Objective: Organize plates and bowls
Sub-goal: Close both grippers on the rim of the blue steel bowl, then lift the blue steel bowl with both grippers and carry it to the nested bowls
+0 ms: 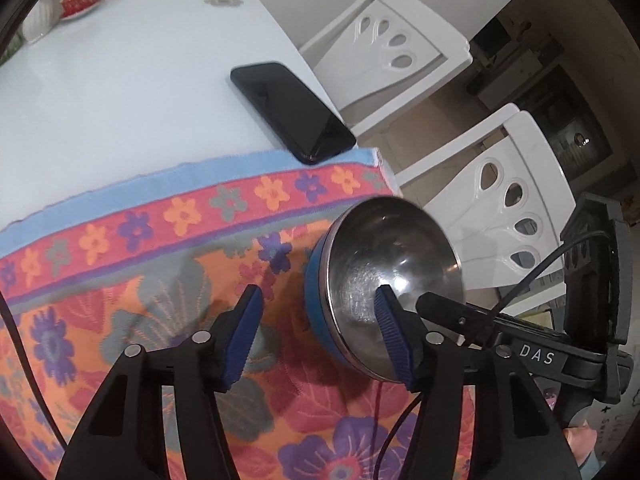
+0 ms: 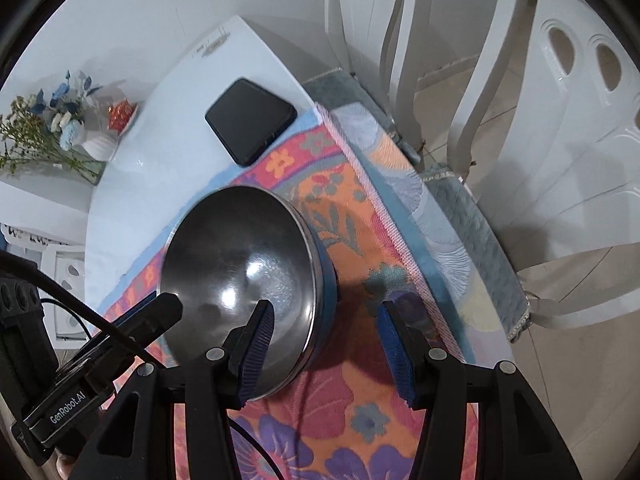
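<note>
Left wrist view shows our left gripper [image 1: 316, 336] with its fingers [image 1: 390, 332] apart and nothing between them; the steel bowl [image 1: 384, 272] with its blue outer wall sits just beyond the right-hand finger, which overlaps the bowl's near rim in the picture, though we cannot tell whether it touches. In the right wrist view our right gripper [image 2: 328, 344] also has its fingers [image 2: 258, 344] spread wide, and the same bowl [image 2: 244, 256] lies ahead of and around the left-hand finger, whose tip appears to reach over the near rim into the hollow; the other finger stands outside the blue wall, so the rim looks bracketed but not clamped. The bowl rests on the flowered cloth [image 2: 352, 408] covering the near end of the surface [image 1: 120, 92], with a black phone [image 1: 292, 112] farther ahead. We see no plates and no other bowls in either view, so we judge the task barely begun or between items: this one bowl is not yet gripped, and where it belongs is not shown.
</note>
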A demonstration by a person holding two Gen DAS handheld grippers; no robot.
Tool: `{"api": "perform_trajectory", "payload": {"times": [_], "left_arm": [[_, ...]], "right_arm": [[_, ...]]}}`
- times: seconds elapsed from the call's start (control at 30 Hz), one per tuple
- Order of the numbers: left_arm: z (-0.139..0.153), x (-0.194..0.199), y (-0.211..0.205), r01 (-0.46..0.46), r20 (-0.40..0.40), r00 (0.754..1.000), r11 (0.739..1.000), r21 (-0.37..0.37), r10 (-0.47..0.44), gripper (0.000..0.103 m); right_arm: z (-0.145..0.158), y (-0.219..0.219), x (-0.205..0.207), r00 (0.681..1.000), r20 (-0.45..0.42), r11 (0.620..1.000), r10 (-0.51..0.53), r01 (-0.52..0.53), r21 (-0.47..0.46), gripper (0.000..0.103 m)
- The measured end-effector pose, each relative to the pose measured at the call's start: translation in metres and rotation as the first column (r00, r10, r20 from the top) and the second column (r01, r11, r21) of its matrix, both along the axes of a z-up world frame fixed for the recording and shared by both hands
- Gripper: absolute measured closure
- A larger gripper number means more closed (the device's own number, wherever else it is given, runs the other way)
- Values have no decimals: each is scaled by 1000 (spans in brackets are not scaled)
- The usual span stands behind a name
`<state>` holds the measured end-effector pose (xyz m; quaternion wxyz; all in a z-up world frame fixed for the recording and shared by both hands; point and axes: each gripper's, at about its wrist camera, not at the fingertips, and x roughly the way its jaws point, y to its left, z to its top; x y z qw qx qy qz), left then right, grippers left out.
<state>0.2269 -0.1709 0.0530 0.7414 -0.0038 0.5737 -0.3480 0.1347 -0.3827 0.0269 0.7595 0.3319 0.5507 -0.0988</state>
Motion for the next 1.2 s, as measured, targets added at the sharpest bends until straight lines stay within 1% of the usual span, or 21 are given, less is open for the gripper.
{"api": "perform_trajectory", "payload": {"times": [0.1,0.17,0.23,0.27,0.33,0.37,0.43,0.47,0.63,0.77,0.87,0.97,1.07,1.2], "left_arm": [[-10,-1,-1,4,-19,1000,1000,1,-4,57],[-14,-2,0,3,-29,1000,1000,-5,-3,63],[-18,-1,-1,4,-41,999,1000,-14,-5,71],[-19,-1,-2,5,-45,999,1000,-18,-6,73],[-21,-1,-5,10,-50,999,1000,-30,-12,78],[-20,-1,-7,14,-47,999,999,-32,-16,79],[-20,-1,-9,14,-40,999,1000,-27,-15,79],[-19,-2,-9,12,-33,999,1000,-21,-13,79],[-10,-13,-12,32,15,999,999,14,-32,79],[6,-18,-8,25,41,999,1000,-4,-25,79],[26,-25,-5,23,74,997,1000,-18,-21,79],[45,-33,-3,21,102,995,999,-35,-18,79],[71,-45,2,19,139,990,998,-60,-11,79],[103,-66,10,23,203,979,997,-80,-6,79]], "right_arm": [[-10,1,3,1000,-12,1000,16,-16,5,51],[-15,1,4,1000,-16,1000,24,-24,7,51],[-17,2,5,999,-11,999,34,-34,2,51],[-17,3,6,999,-6,999,38,-38,-3,52],[-16,4,7,999,3,999,50,-50,-20,61],[-17,5,8,998,4,998,57,-57,-22,70],[-19,8,11,997,7,997,72,-72,-9,79],[-18,9,11,997,11,997,78,-78,1,80],[-7,17,10,994,23,994,102,-101,-50,80],[6,17,6,993,37,992,112,-110,-58,80],[23,18,2,992,58,991,116,-112,-71,80],[45,19,-5,990,86,991,115,-108,-81,80],[68,24,-14,987,107,989,123,-113,-95,80],[99,32,-29,981,136,986,138,-123,-115,80]]}}
